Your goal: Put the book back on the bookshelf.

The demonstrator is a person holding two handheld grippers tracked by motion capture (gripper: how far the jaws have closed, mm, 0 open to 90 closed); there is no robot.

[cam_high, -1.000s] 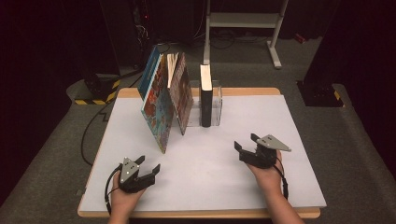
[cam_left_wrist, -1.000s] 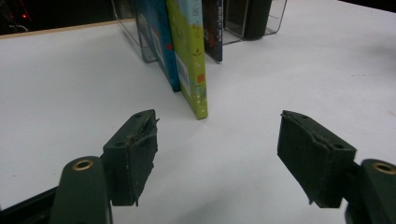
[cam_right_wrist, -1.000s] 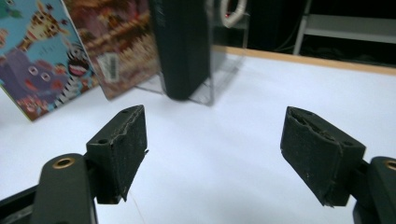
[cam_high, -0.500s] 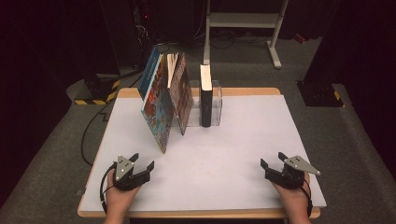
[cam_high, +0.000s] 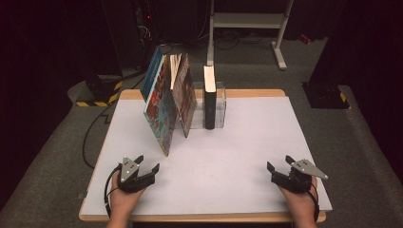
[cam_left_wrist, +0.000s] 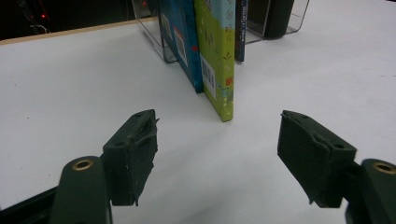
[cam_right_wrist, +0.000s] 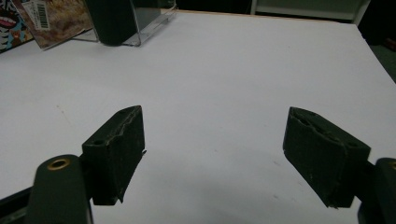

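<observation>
leaning books (cam_high: 166, 102) and an upright black book (cam_high: 209, 97) in a clear holder (cam_high: 220, 107) stand at the far middle of the white surface (cam_high: 237, 156), well apart from both claws. the left claw (cam_high: 146, 168) rests near the front edge, jaws wide and empty. the right claw (cam_high: 280, 166), also open and empty, has drawn back toward the front right corner since a second ago.

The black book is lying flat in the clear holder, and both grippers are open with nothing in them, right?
Not quite. The black book stands upright in the clear holder, as the high view shows. The left gripper and right gripper are indeed open and hold nothing.
</observation>
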